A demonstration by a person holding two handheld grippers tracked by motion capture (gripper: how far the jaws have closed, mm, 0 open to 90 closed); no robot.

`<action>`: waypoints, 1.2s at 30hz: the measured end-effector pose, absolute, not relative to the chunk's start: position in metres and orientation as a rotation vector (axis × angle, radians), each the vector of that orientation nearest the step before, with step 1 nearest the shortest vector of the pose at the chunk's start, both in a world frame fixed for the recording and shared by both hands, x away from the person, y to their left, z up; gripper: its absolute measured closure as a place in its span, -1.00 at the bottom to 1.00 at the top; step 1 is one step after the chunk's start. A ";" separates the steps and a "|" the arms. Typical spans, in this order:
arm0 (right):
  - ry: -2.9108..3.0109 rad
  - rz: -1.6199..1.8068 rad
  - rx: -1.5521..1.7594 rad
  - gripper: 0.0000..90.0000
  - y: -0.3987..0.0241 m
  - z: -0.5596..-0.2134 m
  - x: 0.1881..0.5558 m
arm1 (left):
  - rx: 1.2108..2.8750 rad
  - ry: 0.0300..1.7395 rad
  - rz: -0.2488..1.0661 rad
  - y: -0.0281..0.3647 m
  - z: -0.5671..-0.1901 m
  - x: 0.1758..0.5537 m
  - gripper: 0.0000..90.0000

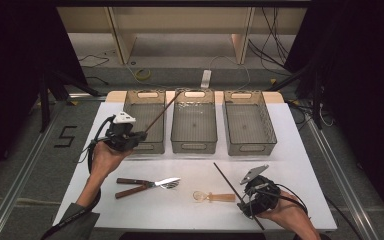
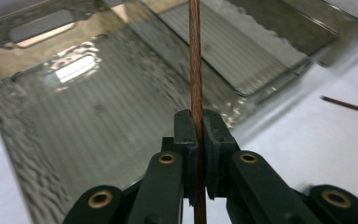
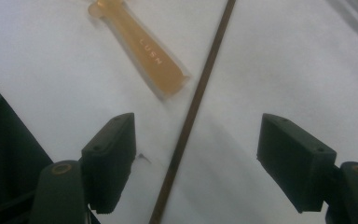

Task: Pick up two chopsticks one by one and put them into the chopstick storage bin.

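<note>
Your left gripper (image 1: 139,136) is clamped tight on a brown chopstick (image 1: 161,112), which slants up over the left of three clear bins (image 1: 145,120) at the back of the white table (image 1: 300,150). Your right gripper (image 3: 196,154) hangs with jaws wide apart over the second chopstick (image 3: 193,109), which lies flat on the table just beside an amber plastic spoon (image 3: 142,51).

Recording lab or test bench: white table (image 1: 300,150) on an aluminium frame, black curtains (image 1: 365,75) either side, loose cables (image 1: 275,35) on the floor, taped floor marking "5" (image 1: 66,136).
</note>
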State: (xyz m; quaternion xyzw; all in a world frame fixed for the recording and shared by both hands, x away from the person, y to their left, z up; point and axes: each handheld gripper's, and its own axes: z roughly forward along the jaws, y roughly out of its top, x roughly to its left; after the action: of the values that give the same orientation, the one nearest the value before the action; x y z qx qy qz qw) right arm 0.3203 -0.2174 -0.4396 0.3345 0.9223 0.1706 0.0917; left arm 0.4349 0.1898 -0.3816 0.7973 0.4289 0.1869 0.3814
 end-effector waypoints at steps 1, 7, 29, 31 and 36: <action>2.737 0.509 0.999 -0.36 -0.218 -0.439 0.320 | 2.028 1.107 0.477 0.191 -0.382 0.438 0.89; 2.738 0.509 1.012 -0.36 -0.220 -0.442 0.320 | 2.007 1.182 0.479 0.197 -0.387 0.456 0.89; 2.753 0.491 1.018 -0.32 -0.219 -0.447 0.319 | 1.965 1.372 0.476 0.213 -0.401 0.497 0.88; 2.756 0.492 1.014 -0.32 -0.219 -0.447 0.319 | 1.968 1.387 0.474 0.213 -0.404 0.500 0.88; 2.757 0.493 1.018 -0.32 -0.219 -0.446 0.319 | 1.961 1.423 0.471 0.215 -0.410 0.506 0.88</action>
State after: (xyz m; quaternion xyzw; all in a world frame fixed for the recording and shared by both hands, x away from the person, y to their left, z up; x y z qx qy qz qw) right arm 0.3190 -0.2191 -0.4464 0.3406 0.9221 0.1648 0.0808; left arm 0.5057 0.2147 -0.4105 0.7500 0.5440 0.1801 0.3303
